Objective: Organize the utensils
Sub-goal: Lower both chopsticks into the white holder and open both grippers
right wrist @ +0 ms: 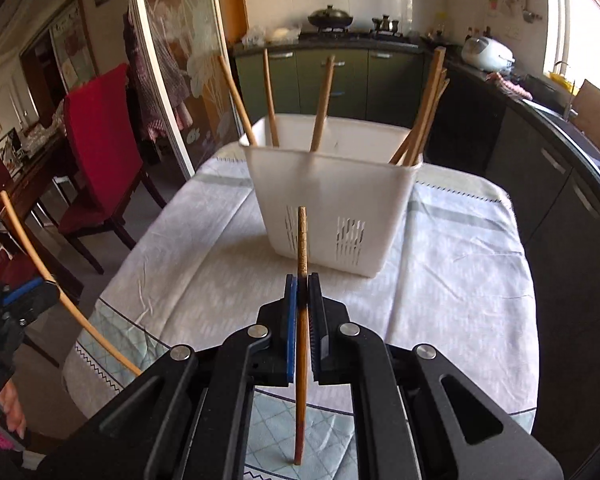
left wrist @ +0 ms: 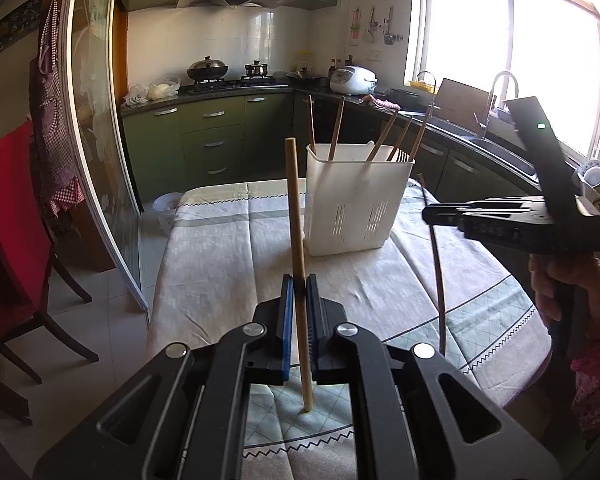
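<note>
A white plastic utensil holder (left wrist: 354, 204) stands on the table and holds several wooden chopsticks (left wrist: 336, 128); it also shows in the right wrist view (right wrist: 332, 196). My left gripper (left wrist: 299, 284) is shut on a light wooden chopstick (left wrist: 294, 208), held upright in front of the holder. My right gripper (right wrist: 302, 282) is shut on a darker brown chopstick (right wrist: 302, 240), also upright before the holder. The right gripper shows at the right of the left wrist view (left wrist: 432, 214) with its dark chopstick (left wrist: 438, 272). The left gripper (right wrist: 50, 290) and its chopstick (right wrist: 32, 248) show at the left of the right wrist view.
The table carries a pale patterned cloth (left wrist: 228, 240). A red-covered chair (right wrist: 96, 148) stands to its left beside a glass sliding door (left wrist: 92, 128). Green kitchen cabinets (left wrist: 212, 140), a stove and a sink (left wrist: 500, 148) lie behind.
</note>
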Motion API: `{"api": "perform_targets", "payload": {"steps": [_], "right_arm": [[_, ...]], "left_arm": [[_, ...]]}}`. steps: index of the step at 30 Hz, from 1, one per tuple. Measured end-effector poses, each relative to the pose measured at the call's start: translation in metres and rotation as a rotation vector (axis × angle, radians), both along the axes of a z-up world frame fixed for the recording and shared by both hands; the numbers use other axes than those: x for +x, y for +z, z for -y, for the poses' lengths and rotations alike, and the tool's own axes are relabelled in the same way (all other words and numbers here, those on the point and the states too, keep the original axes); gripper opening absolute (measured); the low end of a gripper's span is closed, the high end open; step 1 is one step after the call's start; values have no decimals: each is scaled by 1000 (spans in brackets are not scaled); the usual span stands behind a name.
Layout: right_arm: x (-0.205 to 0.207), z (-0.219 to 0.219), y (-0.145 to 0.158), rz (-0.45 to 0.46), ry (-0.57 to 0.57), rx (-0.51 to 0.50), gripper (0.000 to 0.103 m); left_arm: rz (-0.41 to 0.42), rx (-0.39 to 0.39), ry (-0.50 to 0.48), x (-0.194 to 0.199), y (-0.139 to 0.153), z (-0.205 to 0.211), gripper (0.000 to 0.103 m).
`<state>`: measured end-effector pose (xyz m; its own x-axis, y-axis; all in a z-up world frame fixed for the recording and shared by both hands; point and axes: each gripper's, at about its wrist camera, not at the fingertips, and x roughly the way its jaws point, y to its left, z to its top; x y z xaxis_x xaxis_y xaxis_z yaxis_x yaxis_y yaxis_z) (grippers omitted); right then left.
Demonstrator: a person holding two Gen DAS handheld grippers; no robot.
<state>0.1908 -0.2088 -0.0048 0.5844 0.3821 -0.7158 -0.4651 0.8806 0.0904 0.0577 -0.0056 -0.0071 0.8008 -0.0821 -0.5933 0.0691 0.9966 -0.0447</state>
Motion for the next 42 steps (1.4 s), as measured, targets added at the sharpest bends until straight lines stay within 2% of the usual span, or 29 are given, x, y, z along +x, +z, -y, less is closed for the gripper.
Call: {"api": "perform_targets", "payload": {"steps": [4, 9, 16, 20, 25, 34, 42], "right_arm": [[-36, 39, 18, 95, -48, 75, 6], [-75, 75, 21, 157, -98, 143, 6], [-111, 91, 23, 207, -108, 175, 6], [-116, 93, 24, 210, -108, 190, 6], [-121, 99, 20, 192, -100, 228, 6], [-119, 104, 17, 182, -102, 260, 6], [-116, 111, 12, 173, -108, 286, 6]], "left_arm": [[2, 10, 1, -1, 0, 2, 6], [9, 8, 5, -3, 0, 4, 6], [-5, 9, -7, -1, 0, 6, 6], [7, 20, -21, -2, 8, 10, 6], [44, 21, -37, 4, 29, 13, 6], [114, -7, -82, 47, 86, 30, 6], [329, 6, -64, 93, 146, 63, 6]]}}
